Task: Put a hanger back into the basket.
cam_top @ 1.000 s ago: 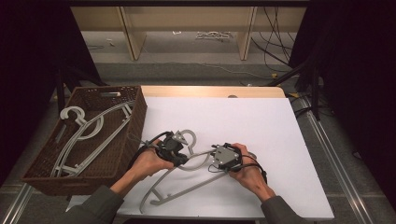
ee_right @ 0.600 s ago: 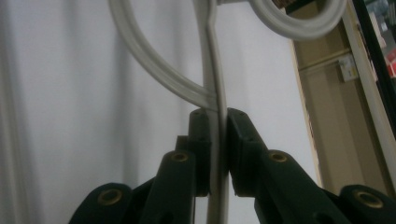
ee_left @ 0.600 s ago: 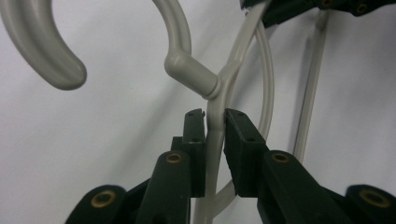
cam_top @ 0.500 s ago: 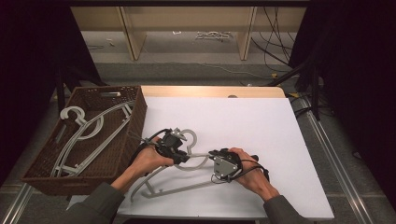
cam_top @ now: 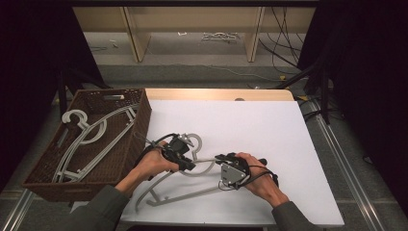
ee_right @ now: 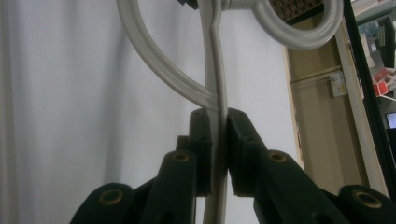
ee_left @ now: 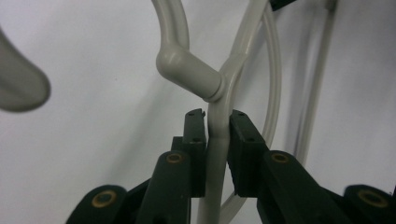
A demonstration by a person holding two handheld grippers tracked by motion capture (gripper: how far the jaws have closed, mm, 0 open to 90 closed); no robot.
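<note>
White board covers the table point(cam_top: 260, 125) in the middle of the high view, with dark floor around it and pale wooden shelving along the top of the frame. At the left of the frame a brown wicker basket point(cam_top: 135, 129) sits against the table's edge, holding another grey hanger point(cam_top: 84, 137) that lies slantwise inside it. Just right of the basket, in the lower middle, the left gripper point(cam_top: 184, 160) is closed on the grey hanger point(cam_top: 192, 171) lying on the white surface, its grip just below the hook point(cam_top: 195, 142). In the left gripper view both black jaws press on the hanger's thin stem point(ee_left: 215, 140), right under the thick collar where the hook joins. Further right in the high view, the right gripper point(cam_top: 222, 159) clamps the same hanger along its upper arm. In the right gripper view its jaws close tight on the flat grey bar point(ee_right: 218, 135), beside the point where a curved strand merges into it.
</note>
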